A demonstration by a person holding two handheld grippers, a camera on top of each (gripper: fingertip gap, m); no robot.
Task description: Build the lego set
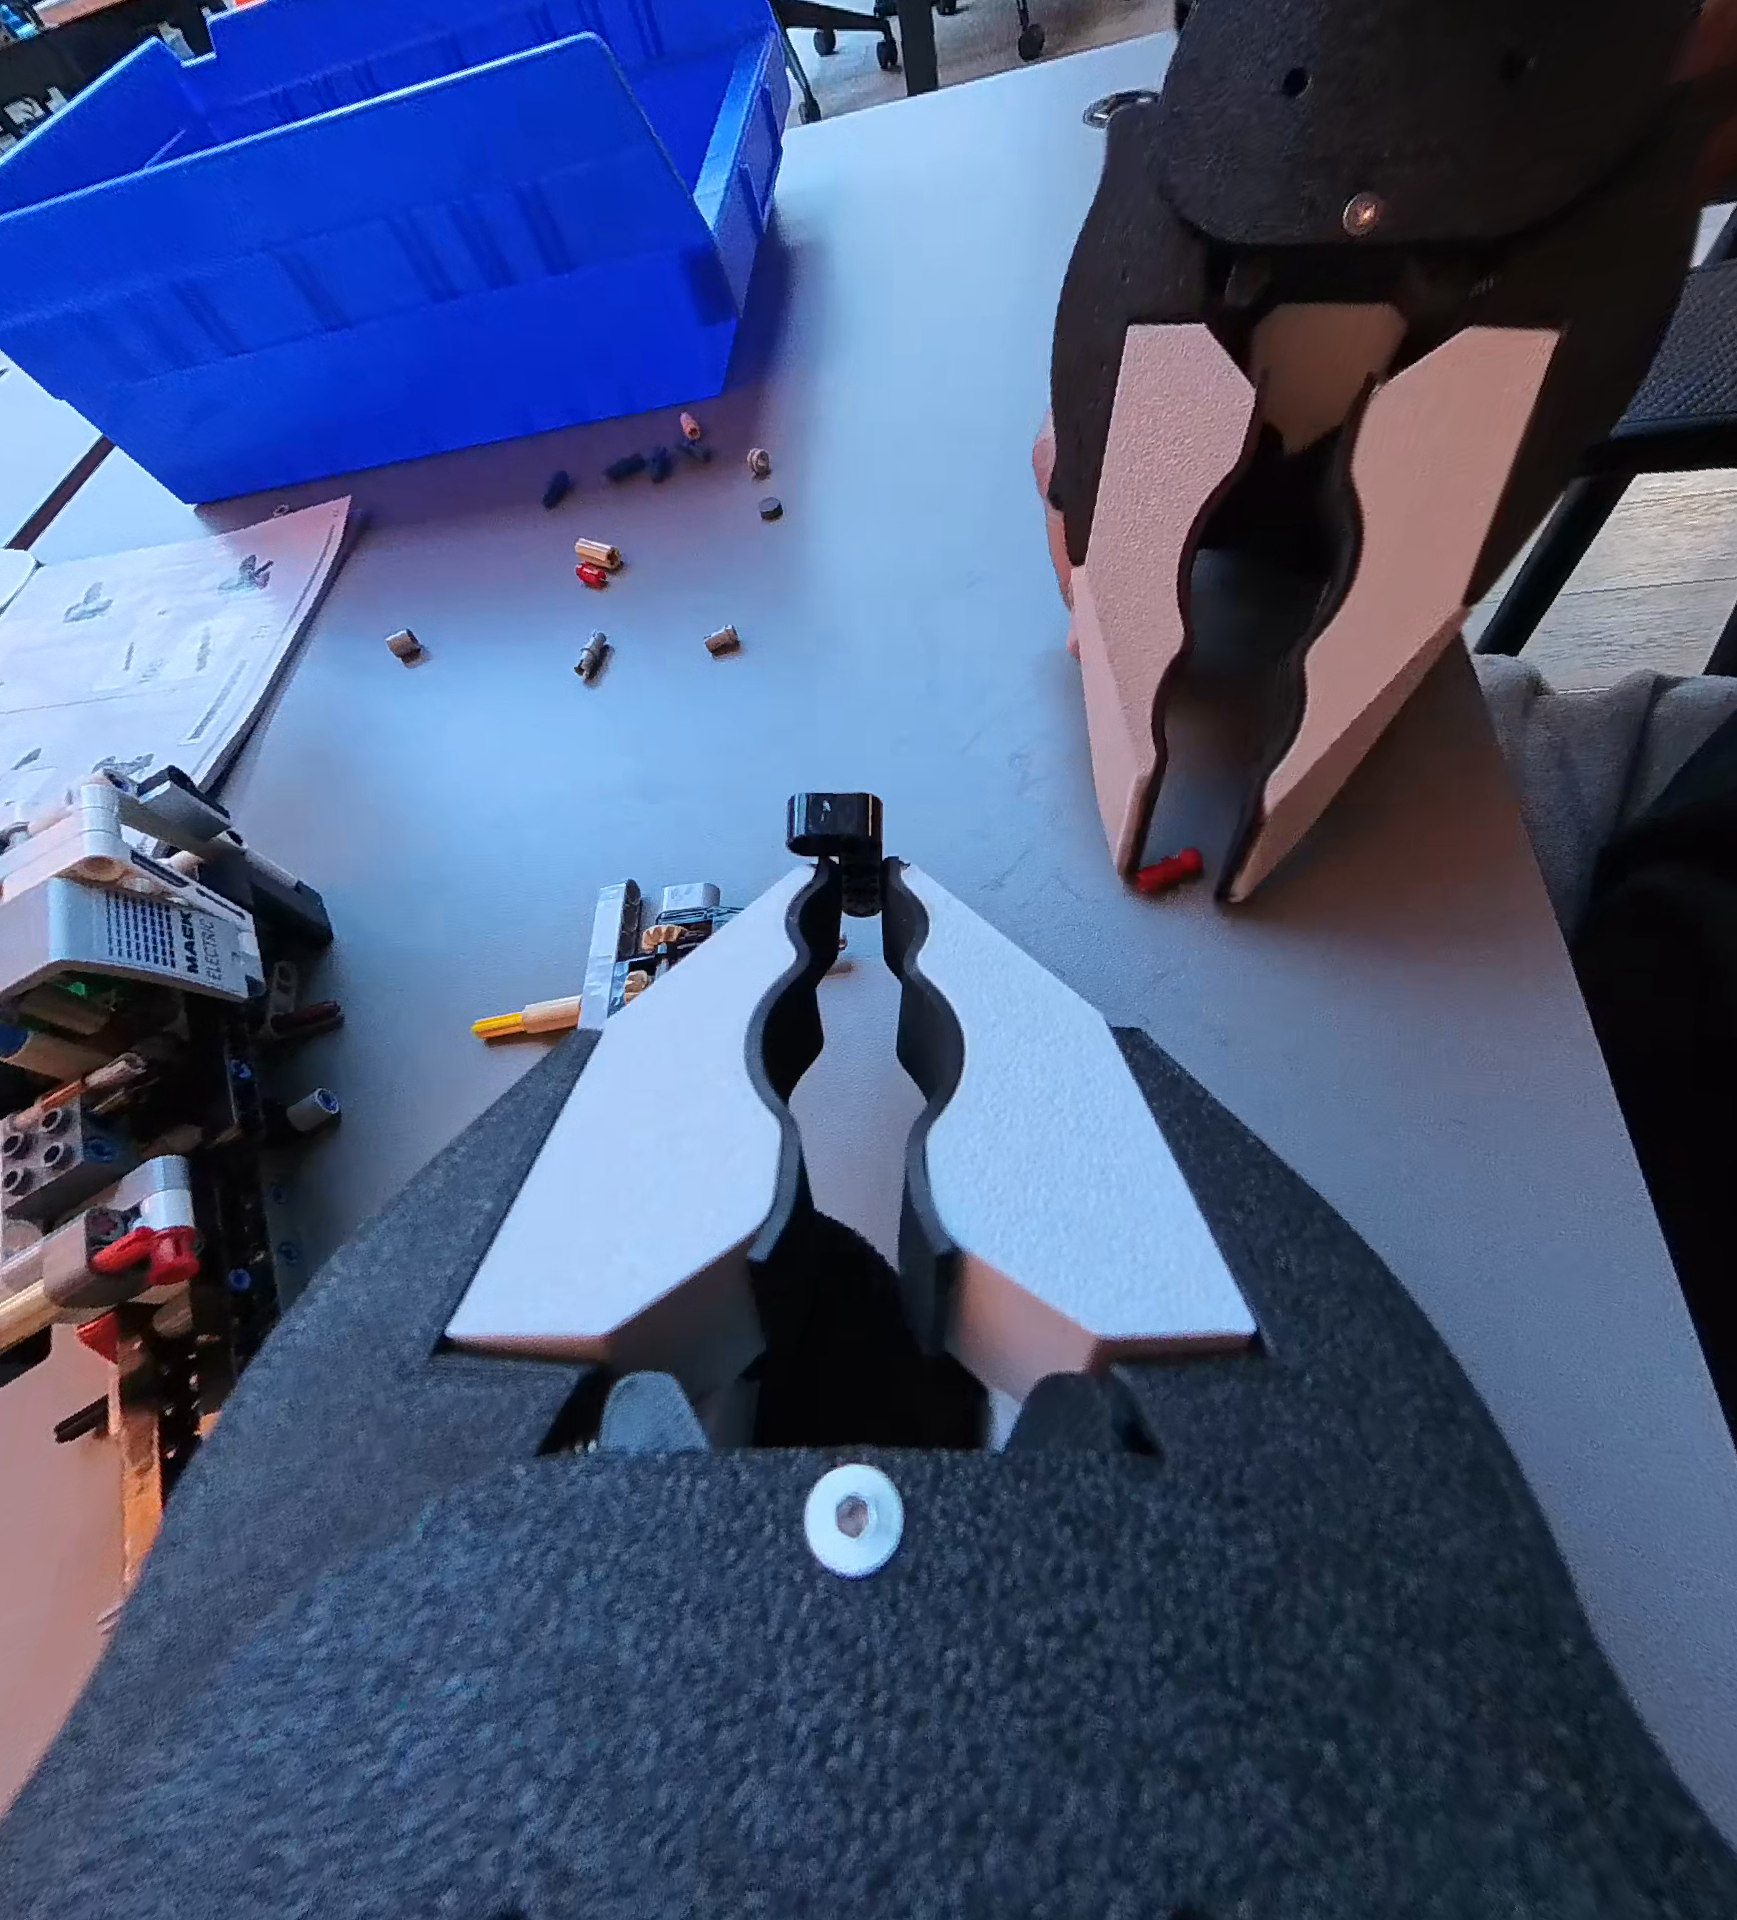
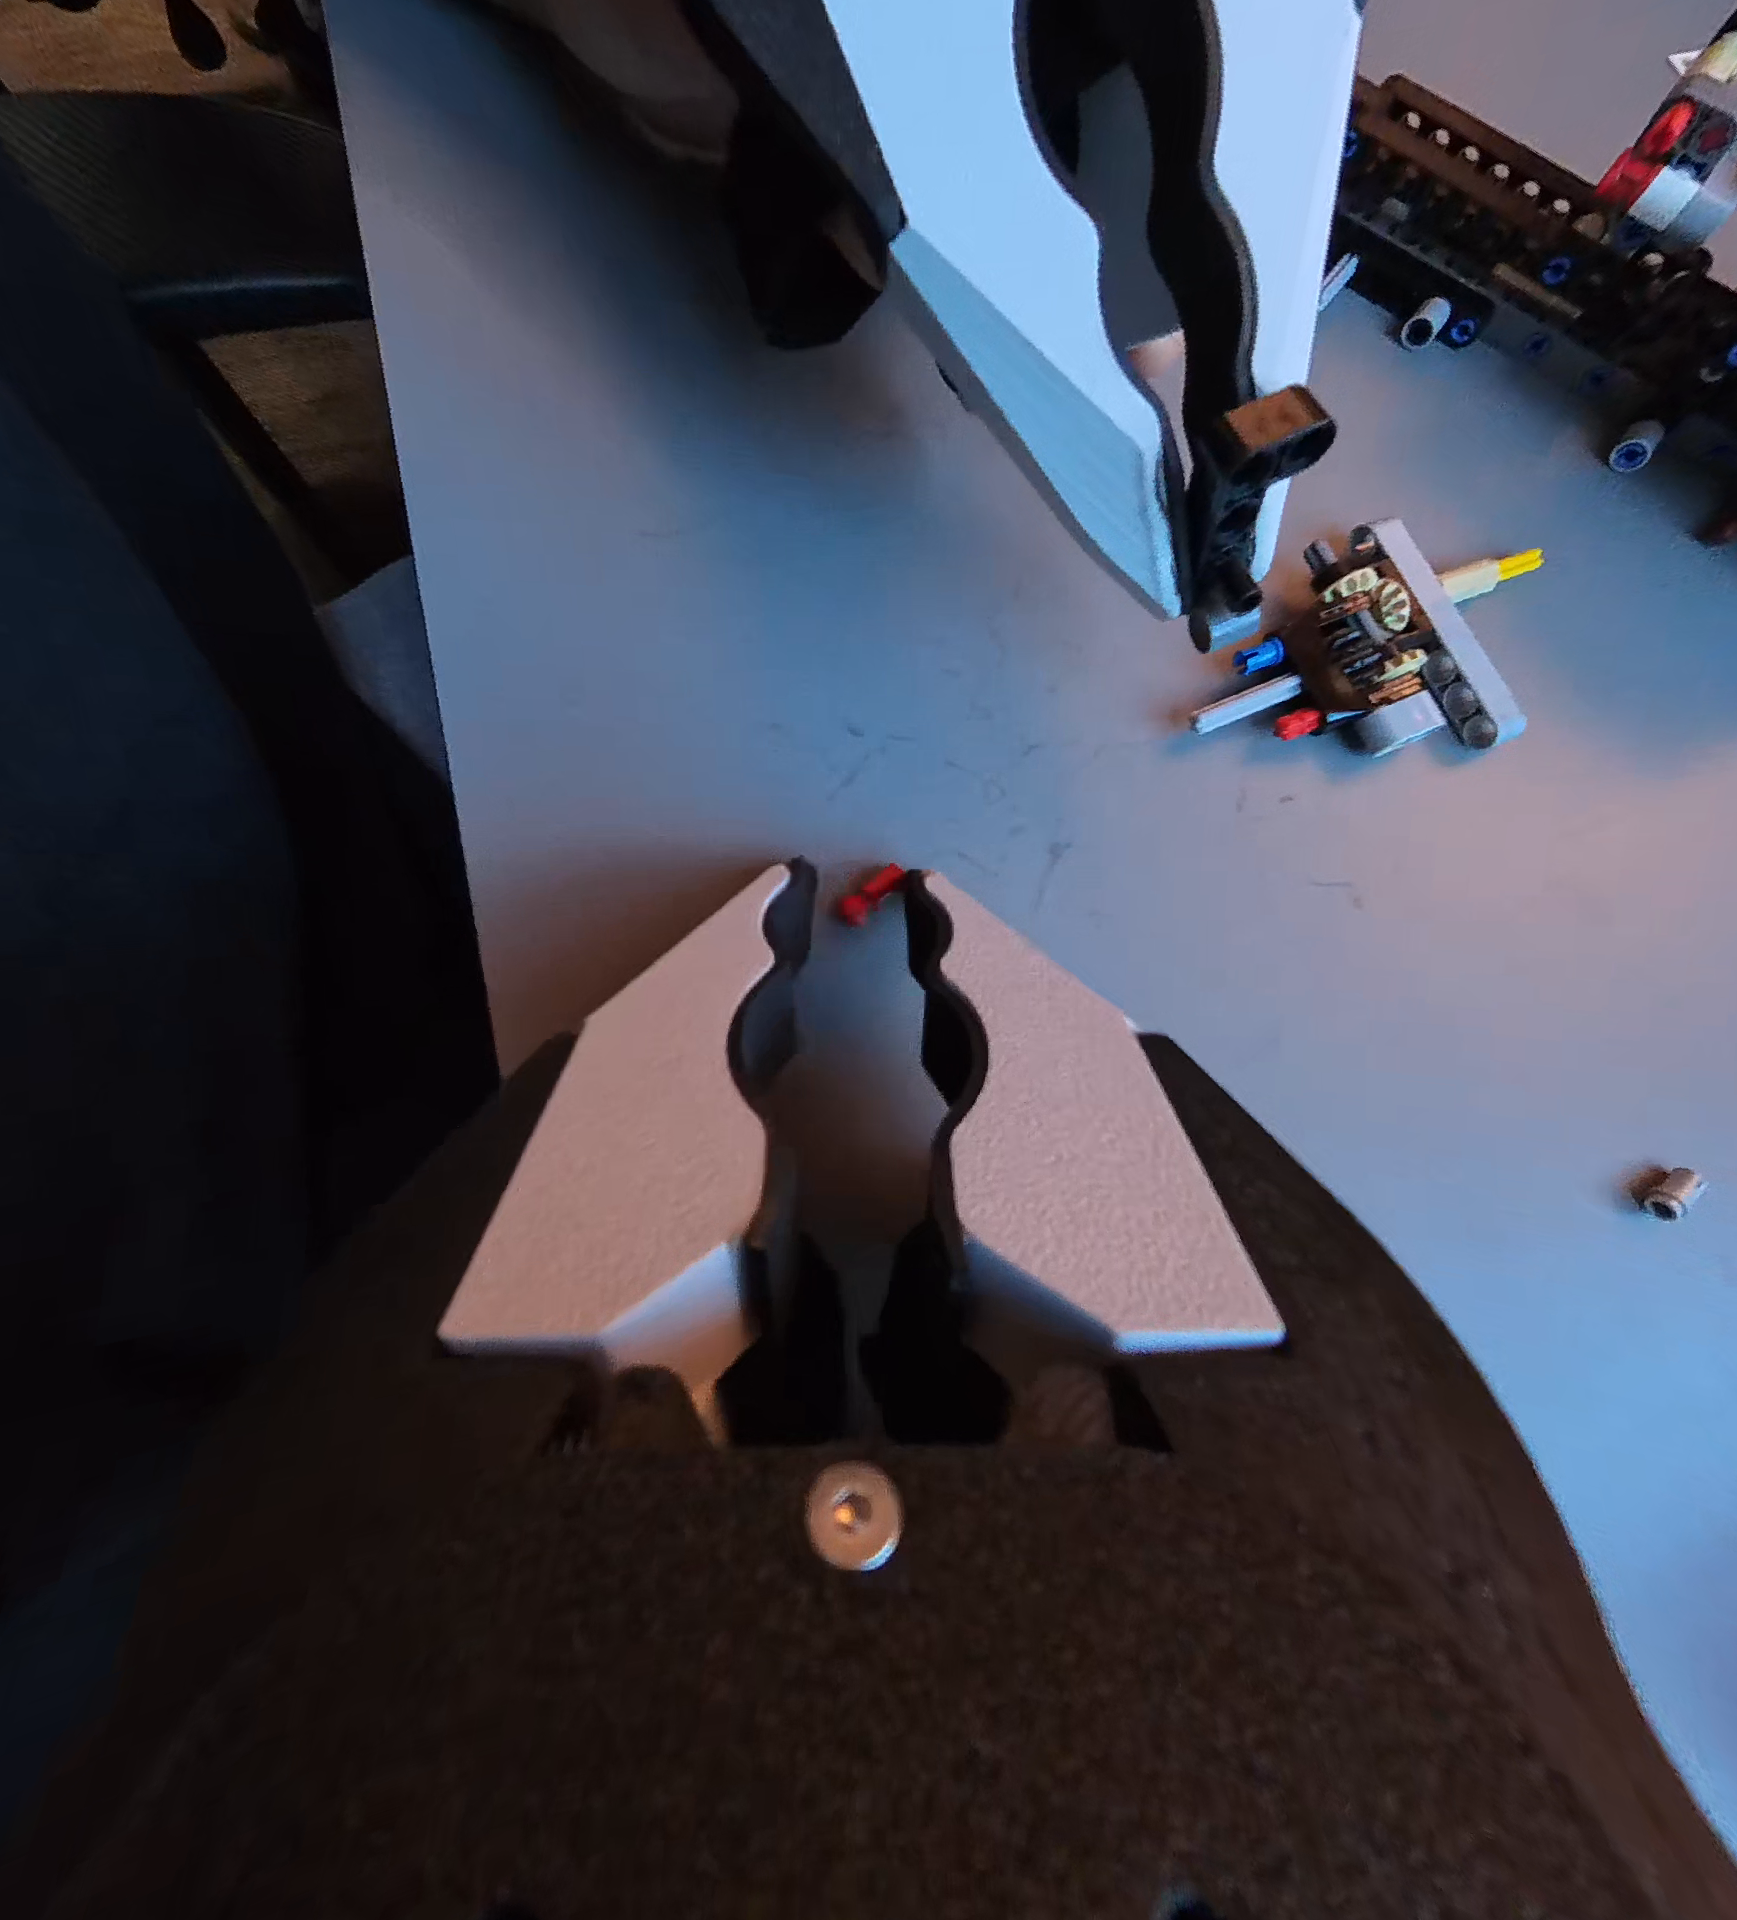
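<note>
Two tongs (image 1: pixel 853 883) (image 2: pixel 856 883): black beam (image 1: pixel 836 818), red pin (image 2: pixel 869 894).

Printed lettering stands on a grey grille panel (image 1: pixel 131 928) of the half-built lego truck (image 1: pixel 64 1039) at nine o'clock. The instruction booklet (image 1: pixel 147 634) at ten o'clock bears small print, too blurred to read.

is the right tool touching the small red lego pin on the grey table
Cannot tell. In the right wrist view the small red lego pin lies between the open right tool tips; any contact is unclear.
</note>
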